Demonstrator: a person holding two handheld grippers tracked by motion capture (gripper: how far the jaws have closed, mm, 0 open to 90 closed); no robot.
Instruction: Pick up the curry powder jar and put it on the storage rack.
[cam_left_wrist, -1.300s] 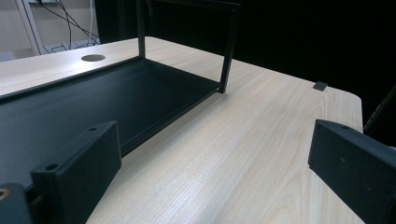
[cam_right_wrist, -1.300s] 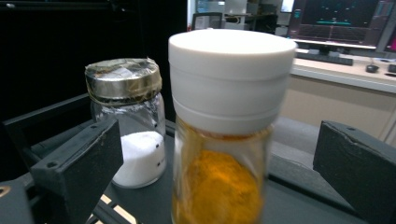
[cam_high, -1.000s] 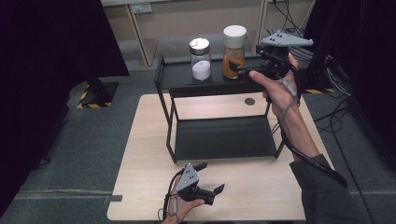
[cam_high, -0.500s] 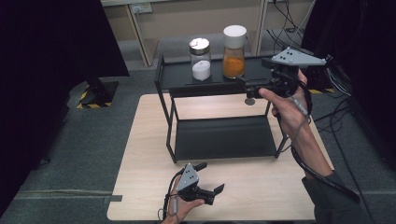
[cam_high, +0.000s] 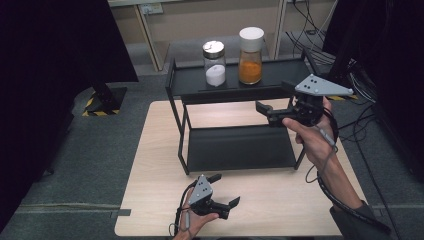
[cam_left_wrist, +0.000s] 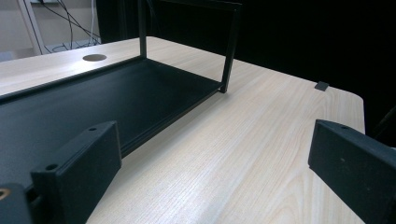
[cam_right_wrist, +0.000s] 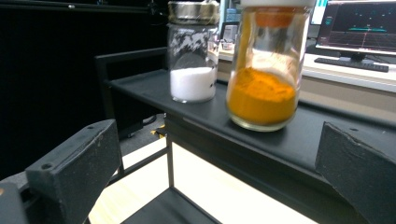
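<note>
Right gripper (cam_high: 272, 106) was held up in the air off the front right of the rack (cam_high: 235, 150), jaws wide apart with nothing between them, pointing left toward the top shelf (cam_high: 280, 75). Orange jar (cam_high: 250, 55) with white lid stood upright on that shelf, toward the middle, just beside the white jar (cam_high: 214, 63) with metal lid; the two looked close but apart. In the right gripper view the orange jar (cam_right_wrist: 267, 65) sat dead ahead between the jaw tips but farther off, not touched, with the white jar (cam_right_wrist: 193, 51) to its left and farther back. Both jars were part full: orange powder in one, white in the other

Left gripper (cam_high: 226, 191) rested low at the near edge of the table (cam_high: 155, 150), in the person's hand, jaws wide and empty, aimed right. Left gripper view looked along bare tabletop (cam_left_wrist: 261, 140) with the rack's lower shelf (cam_left_wrist: 93, 102) off to the left, nothing on it in view. A round hole (cam_left_wrist: 94, 57) in the tabletop showed behind the rack

Right forearm came in from bottom right, cable (cam_high: 350, 205) trailing down along it. Monitor (cam_right_wrist: 359, 23) was lit on a desk behind the rack in the right gripper view
</note>
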